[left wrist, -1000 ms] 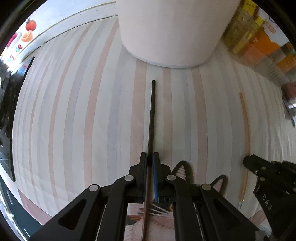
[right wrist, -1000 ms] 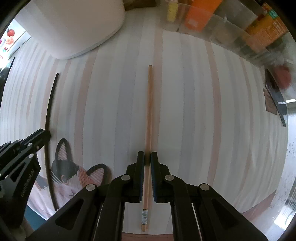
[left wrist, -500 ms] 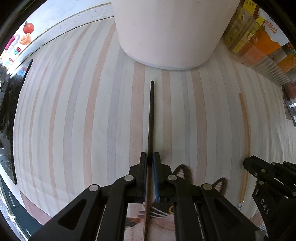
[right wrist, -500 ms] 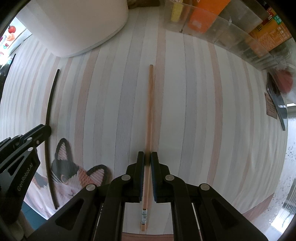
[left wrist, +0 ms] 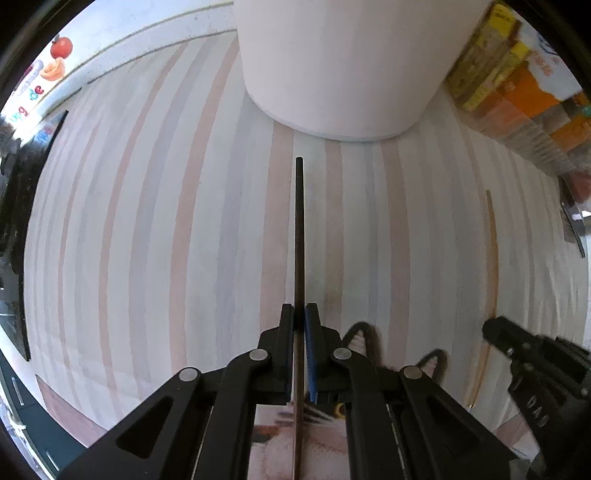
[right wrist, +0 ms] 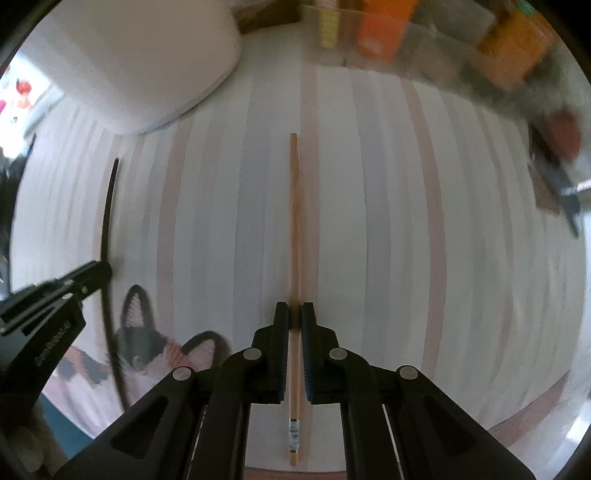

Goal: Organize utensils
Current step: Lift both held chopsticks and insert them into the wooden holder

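Note:
My left gripper (left wrist: 299, 314) is shut on a dark chopstick (left wrist: 299, 229), which runs straight ahead toward a large white container (left wrist: 340, 62). My right gripper (right wrist: 294, 314) is shut on a light wooden chopstick (right wrist: 294, 221) with a banded end near the lens. Both point down over a striped cloth (left wrist: 166, 229). In the left wrist view the wooden chopstick (left wrist: 493, 240) and the right gripper (left wrist: 496, 328) show at the right. In the right wrist view the dark chopstick (right wrist: 107, 221) and the left gripper (right wrist: 99, 271) show at the left.
The white container (right wrist: 122, 62) stands at the far side. Clear bins of orange and yellow packets (left wrist: 517, 85) line the back right (right wrist: 384, 33). A cat picture (right wrist: 140, 350) lies on the cloth between the grippers. A dark object (right wrist: 554, 177) sits at the far right.
Both chopsticks stay clamped. The right wrist view has shifted and rolled a little and is blurred; the left wrist view is almost the same.

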Demonstrator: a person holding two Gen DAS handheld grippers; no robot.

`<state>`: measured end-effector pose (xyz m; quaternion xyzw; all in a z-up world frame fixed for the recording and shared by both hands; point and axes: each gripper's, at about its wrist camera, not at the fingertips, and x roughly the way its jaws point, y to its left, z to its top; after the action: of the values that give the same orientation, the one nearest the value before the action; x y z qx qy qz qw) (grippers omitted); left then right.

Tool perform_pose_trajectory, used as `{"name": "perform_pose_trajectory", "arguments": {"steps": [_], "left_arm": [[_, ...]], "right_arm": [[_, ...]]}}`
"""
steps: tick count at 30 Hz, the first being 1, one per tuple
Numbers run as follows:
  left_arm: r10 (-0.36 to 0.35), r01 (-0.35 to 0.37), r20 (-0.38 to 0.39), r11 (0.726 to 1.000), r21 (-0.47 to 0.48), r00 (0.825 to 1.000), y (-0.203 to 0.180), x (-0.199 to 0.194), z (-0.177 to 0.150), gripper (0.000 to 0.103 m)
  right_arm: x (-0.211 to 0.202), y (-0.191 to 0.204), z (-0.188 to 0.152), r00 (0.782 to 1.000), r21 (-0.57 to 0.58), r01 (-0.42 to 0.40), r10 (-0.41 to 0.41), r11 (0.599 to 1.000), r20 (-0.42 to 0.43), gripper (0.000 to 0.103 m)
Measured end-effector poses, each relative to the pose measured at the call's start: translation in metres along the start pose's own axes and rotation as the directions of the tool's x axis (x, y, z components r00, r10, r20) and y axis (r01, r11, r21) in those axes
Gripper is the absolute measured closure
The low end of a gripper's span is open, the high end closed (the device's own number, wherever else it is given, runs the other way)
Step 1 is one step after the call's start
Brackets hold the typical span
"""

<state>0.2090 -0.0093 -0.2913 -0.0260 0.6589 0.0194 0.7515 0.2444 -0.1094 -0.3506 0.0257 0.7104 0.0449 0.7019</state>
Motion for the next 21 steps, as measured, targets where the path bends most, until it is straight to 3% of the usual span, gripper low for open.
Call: {"name": "perform_pose_trajectory", "arguments": {"steps": [7, 13, 17, 21], "left_arm": [[-0.101, 0.101, 0.031, 0.995, -0.009, 0.994, 0.007, -0.037, -0.012, 0.1], [-0.148, 0.155, 0.161, 0.988, -0.027, 0.976, 0.022, -0.096, -0.01, 0.1], [-0.166, 0.182, 0.296, 0.983, -0.029, 0.941, 0.031, -0.152, -0.002, 0.1], [-0.183, 0.209, 0.431, 0.978, -0.013, 0.884, 0.035, -0.212, 0.004, 0.101]], "right_arm": [[-0.035, -0.008, -0.011, 0.993, 0.003, -0.081, 0.081, 0.997, 0.089, 0.096], [-0.078, -0.015, -0.019, 0.972, -0.022, -0.141, 0.143, 0.99, 0.187, 0.096], [-0.114, -0.015, -0.017, 0.948, -0.043, -0.171, 0.177, 0.984, 0.266, 0.096], [-0.161, -0.011, 0.002, 0.91, -0.061, -0.22, 0.228, 0.973, 0.346, 0.096]]}}
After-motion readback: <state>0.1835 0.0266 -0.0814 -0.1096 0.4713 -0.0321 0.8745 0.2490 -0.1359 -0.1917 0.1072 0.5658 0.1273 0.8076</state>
